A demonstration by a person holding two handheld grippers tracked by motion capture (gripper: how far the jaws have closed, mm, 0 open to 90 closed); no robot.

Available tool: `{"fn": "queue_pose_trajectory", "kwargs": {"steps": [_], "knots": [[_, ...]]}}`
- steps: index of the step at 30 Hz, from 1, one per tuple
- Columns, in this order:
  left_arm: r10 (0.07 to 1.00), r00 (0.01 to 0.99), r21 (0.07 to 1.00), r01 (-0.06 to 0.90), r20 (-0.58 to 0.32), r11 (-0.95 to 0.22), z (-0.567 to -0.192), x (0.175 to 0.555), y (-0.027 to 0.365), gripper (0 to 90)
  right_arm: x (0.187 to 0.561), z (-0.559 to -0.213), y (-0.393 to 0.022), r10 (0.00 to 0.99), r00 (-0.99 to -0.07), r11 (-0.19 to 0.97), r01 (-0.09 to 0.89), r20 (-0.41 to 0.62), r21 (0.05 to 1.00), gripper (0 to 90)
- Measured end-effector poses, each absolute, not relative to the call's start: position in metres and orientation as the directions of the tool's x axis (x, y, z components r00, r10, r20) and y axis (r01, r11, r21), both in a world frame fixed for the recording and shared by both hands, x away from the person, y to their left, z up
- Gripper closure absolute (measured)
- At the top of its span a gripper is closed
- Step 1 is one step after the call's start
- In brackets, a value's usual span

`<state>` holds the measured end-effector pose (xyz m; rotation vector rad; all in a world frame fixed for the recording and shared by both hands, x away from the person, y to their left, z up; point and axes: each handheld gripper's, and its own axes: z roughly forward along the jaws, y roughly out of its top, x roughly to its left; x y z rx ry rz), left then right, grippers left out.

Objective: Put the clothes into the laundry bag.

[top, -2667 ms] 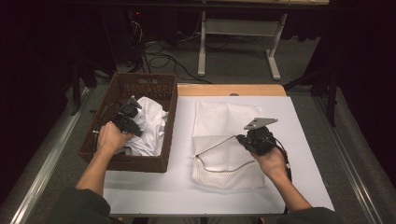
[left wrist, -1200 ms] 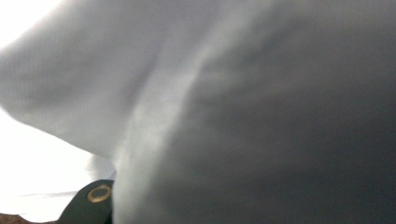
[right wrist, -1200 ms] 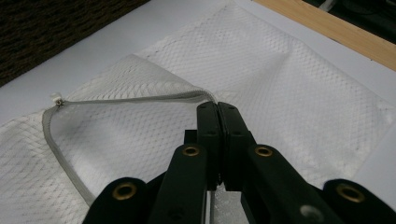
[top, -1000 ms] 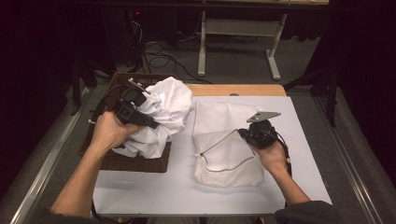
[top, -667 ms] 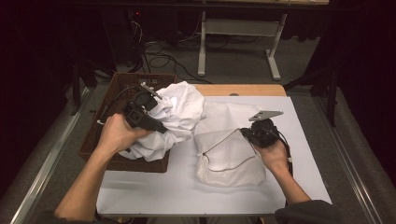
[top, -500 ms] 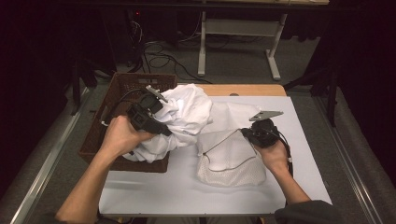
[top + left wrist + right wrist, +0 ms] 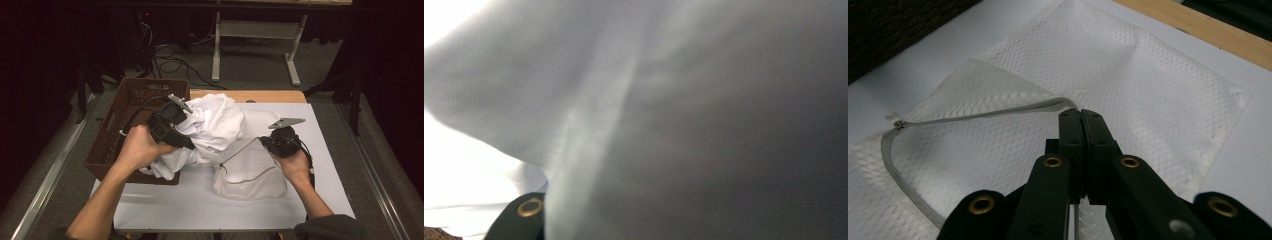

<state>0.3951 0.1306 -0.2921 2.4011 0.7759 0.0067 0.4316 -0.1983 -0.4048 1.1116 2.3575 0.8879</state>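
The left claw (image 7: 186,131) is clamped on the white cloth (image 7: 215,127), held up between the basket (image 7: 120,125) and the mesh bag (image 7: 250,172). The right claw (image 7: 265,143), low over the counter (image 7: 200,205), pinches the bag's zipper edge.

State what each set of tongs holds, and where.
Left tongs: the bunched white garment, gripped in its folds. Right tongs: the mesh laundry bag, by its zipper edge.

White table (image 7: 320,200): basket (image 7: 120,125), mesh bag (image 7: 250,175).
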Motion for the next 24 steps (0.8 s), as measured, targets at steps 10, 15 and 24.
{"fn": "queue_pose_trajectory", "kwargs": {"steps": [10,15,24], "knots": [[0.470,0.857,0.540,0.504,-0.212,-0.675,-0.295,0.397,0.111,75.9,0.434,-0.406,-0.199,0.789,-0.610,0.483,0.546,-0.070,0.685,89.9],[0.432,0.868,0.547,0.491,-0.245,-0.678,-0.298,0.397,0.096,75.9,0.434,-0.405,-0.200,0.793,-0.606,0.472,0.546,-0.062,0.692,89.9],[0.424,0.862,0.497,0.506,-0.277,-0.705,-0.327,0.393,0.081,75.8,0.433,-0.409,-0.204,0.795,-0.604,0.467,0.556,-0.052,0.687,89.9]]}}
